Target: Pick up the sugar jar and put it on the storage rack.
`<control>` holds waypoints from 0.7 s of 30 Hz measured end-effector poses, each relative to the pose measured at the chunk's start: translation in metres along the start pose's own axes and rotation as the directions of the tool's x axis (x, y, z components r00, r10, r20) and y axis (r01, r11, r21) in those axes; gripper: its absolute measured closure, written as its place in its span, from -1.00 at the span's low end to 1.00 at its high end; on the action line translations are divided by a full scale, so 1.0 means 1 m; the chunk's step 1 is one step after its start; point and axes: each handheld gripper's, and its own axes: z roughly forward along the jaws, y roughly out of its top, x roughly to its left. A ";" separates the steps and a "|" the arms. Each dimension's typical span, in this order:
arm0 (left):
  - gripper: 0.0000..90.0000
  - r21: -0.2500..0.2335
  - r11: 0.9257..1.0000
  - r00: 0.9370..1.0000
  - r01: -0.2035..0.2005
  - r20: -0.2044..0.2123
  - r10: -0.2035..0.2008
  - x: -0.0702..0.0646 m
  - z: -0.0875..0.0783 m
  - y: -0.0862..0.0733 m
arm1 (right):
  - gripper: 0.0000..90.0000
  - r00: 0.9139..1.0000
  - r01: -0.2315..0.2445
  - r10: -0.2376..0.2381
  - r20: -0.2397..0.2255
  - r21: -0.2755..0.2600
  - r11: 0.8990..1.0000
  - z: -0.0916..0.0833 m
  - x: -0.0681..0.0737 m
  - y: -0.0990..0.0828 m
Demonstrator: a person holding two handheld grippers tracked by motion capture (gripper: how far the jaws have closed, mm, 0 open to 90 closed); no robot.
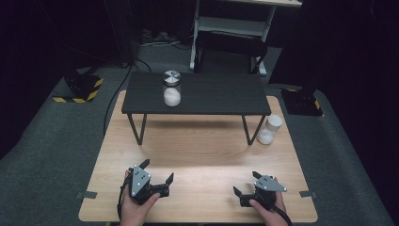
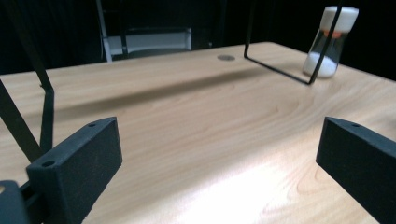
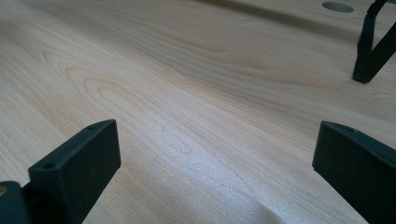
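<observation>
Clear glass jar with white lid and white powder [image 1: 269,130] stands at desk [image 1: 202,155] right edge, beside black shelf leg. Left gripper [image 1: 157,172], right gripper [image 1: 244,184] both spread, empty, near front edge. Risk: reach clips leg, topples jar.

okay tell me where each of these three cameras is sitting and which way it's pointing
High view: above the person's side, looking forward and down on the wooden table; both hands show, holding the left hand-held gripper and right hand-held gripper.
Left gripper view: rides low on the left hand-held gripper, facing the white-capped jar beside the black shelf's leg; its open jaws show.
Right gripper view: rides the right hand-held gripper, facing the tabletop; its open jaws show.
Shared: the white-capped jar appears in the high and left gripper views.
</observation>
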 end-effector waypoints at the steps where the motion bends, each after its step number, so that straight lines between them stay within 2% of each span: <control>1: -0.99 0.012 1.000 1.000 0.002 0.003 -0.002 0.000 0.000 -0.002 | -0.99 1.000 0.001 -0.001 0.000 0.000 1.000 0.000 0.000 0.000; 5: -0.99 0.029 1.000 1.000 0.002 0.005 -0.002 0.001 0.001 -0.005 | -0.99 1.000 0.004 -0.004 0.001 0.002 1.000 0.000 0.001 0.000; 15: -0.99 0.113 0.993 0.998 -0.044 0.040 0.040 0.005 0.009 -0.010 | -0.99 1.000 0.014 -0.014 0.004 0.003 1.000 0.000 0.003 0.000; 21: -0.99 0.121 0.991 0.997 -0.063 0.042 0.058 0.005 0.013 -0.013 | -0.99 1.000 0.021 -0.021 0.002 0.007 1.000 0.000 0.003 0.001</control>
